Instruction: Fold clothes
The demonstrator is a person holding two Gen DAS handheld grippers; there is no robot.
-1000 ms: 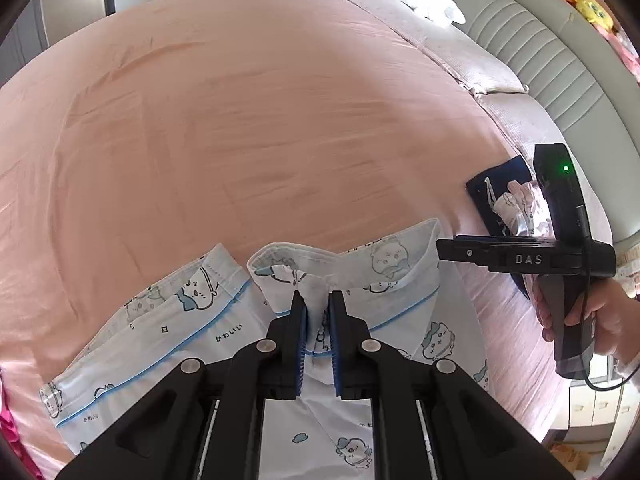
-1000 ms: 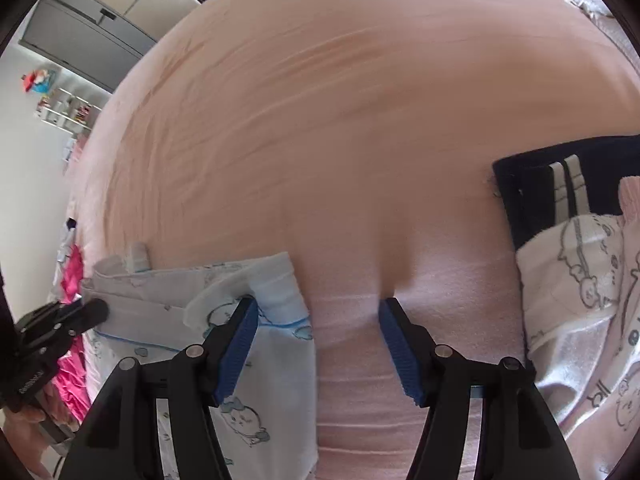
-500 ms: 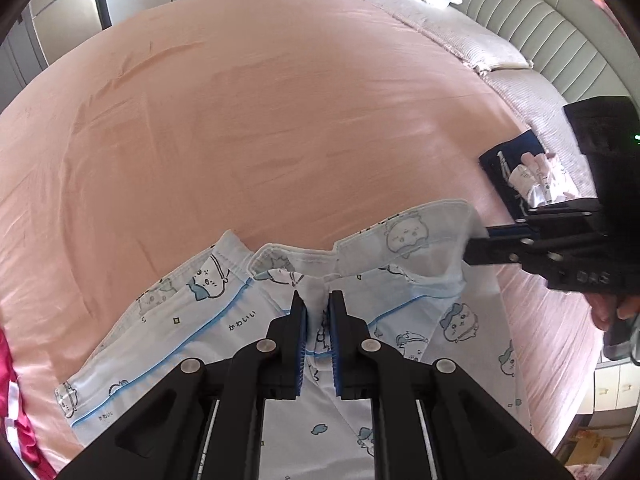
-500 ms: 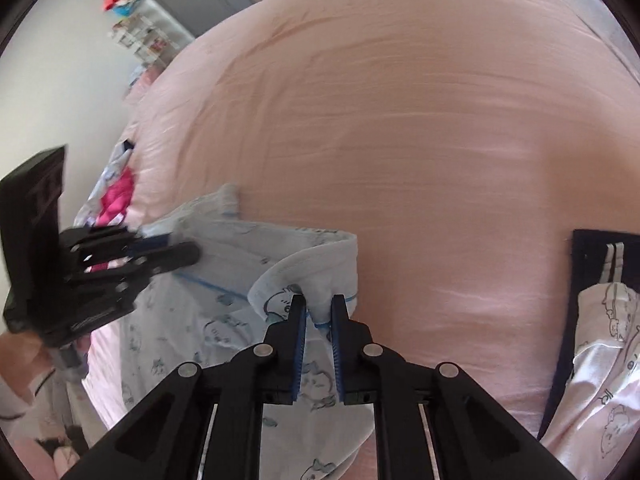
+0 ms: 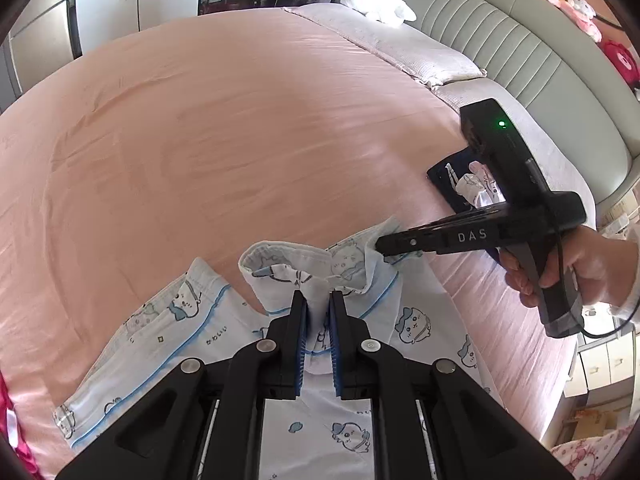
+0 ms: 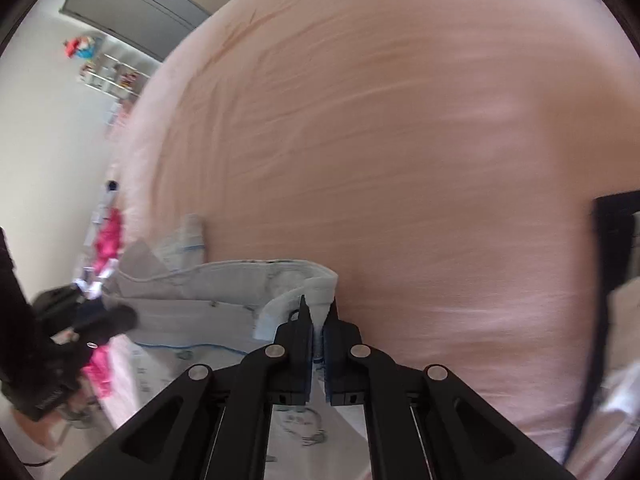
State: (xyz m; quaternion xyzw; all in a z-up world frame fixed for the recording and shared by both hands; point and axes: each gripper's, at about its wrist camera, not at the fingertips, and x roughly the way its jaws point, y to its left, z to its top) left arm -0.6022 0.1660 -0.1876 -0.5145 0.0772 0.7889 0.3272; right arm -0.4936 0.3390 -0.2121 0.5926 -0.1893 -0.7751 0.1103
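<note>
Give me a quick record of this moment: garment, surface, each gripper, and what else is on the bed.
garment: pale blue cartoon-print pyjama top, upper edge lifted
surface: pink bedsheet
left gripper: shut on the top's edge
right gripper: jaws just closed on the top's edge
other: folded dark clothes near the headboard

Right wrist view motion-blurred: shelf items (image 6: 116, 76) unreadable, dark folded garment (image 6: 616, 240) cut by right edge. Pajama top (image 5: 320, 432) lower part hidden behind left gripper (image 5: 319, 312), print text too small.
</note>
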